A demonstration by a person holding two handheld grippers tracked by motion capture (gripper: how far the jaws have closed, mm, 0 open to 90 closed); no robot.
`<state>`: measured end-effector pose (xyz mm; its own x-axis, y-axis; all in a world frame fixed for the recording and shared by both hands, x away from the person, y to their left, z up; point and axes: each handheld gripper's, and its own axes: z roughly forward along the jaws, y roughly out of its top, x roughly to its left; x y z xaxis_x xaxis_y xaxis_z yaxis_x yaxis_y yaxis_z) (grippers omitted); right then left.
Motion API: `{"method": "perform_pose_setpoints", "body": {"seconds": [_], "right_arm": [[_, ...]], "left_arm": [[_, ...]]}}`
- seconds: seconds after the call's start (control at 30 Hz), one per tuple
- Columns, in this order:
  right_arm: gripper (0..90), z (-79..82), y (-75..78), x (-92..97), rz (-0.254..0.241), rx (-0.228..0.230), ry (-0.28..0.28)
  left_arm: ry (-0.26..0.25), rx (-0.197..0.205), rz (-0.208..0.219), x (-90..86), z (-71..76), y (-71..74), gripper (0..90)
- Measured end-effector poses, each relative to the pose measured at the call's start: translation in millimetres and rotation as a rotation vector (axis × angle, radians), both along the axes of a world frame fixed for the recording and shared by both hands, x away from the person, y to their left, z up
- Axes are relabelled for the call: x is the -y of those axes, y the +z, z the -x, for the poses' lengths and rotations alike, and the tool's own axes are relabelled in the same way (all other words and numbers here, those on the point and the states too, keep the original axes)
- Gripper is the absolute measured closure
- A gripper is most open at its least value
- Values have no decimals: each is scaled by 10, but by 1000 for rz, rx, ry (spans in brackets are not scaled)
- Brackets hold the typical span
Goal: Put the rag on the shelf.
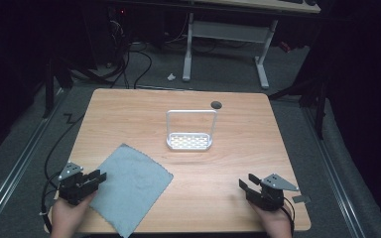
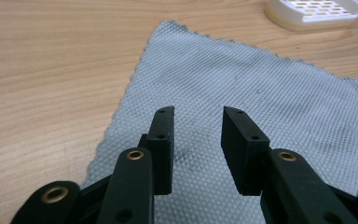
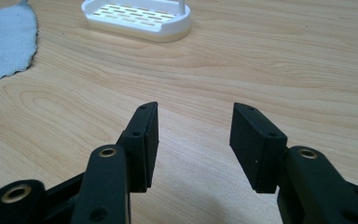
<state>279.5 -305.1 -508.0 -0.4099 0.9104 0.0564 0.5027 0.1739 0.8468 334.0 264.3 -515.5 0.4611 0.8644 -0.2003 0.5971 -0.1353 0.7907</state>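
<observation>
Cloth (image 1: 129, 186) flat at table's (image 1: 238, 158) near-left corner, left gripper (image 2: 197, 140) over its edge, jaws parted, nothing between. Right gripper (image 3: 195, 140) open above bare wood. White rack (image 1: 189, 141) mid-table, tray holds nothing.

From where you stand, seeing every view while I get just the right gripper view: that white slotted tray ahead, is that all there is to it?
Observer: No. The white tray carries a tall hoop handle arching over it.
Operator: And the grey cloth at my left edge, how big is it?
Observer: The cloth is a whole square, laid cornerwise, reaching the table's near edge.
Operator: Is anything near it?
Observer: The left gripper is at the cloth's left corner, jaws open above it, nothing gripped.
</observation>
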Motion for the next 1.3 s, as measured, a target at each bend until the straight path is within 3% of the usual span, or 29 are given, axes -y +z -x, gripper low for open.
{"method": "perform_pose_setpoints", "body": {"seconds": [0.4, 0.43, 0.47, 0.57, 0.73, 0.97, 1.07, 1.3], "right_arm": [[526, -15, -32, -16, 10, -14, 31], [526, -16, -35, -18, 9, -16, 33], [526, -18, -38, -21, 7, -16, 35], [526, -16, -42, -37, 10, -21, 45], [525, -10, -30, -55, 12, -13, 57], [525, -32, -28, -74, 10, -11, 71], [525, -31, -31, -77, 11, -13, 75], [525, -31, -36, -88, 13, -17, 77]], "left_arm": [[-55, 20, -19, 133, 23, -6, 631], [-76, 21, -19, 144, 35, 5, 644], [-107, 22, -19, 168, 47, 17, 728], [-205, 26, -69, 312, 97, 65, 898], [-291, 17, -144, 562, 173, 89, 899], [-352, -34, -221, 784, 223, -5, 898], [-380, -43, -283, 893, 236, -55, 898], [-449, -42, -270, 1203, 289, -52, 898]]}}
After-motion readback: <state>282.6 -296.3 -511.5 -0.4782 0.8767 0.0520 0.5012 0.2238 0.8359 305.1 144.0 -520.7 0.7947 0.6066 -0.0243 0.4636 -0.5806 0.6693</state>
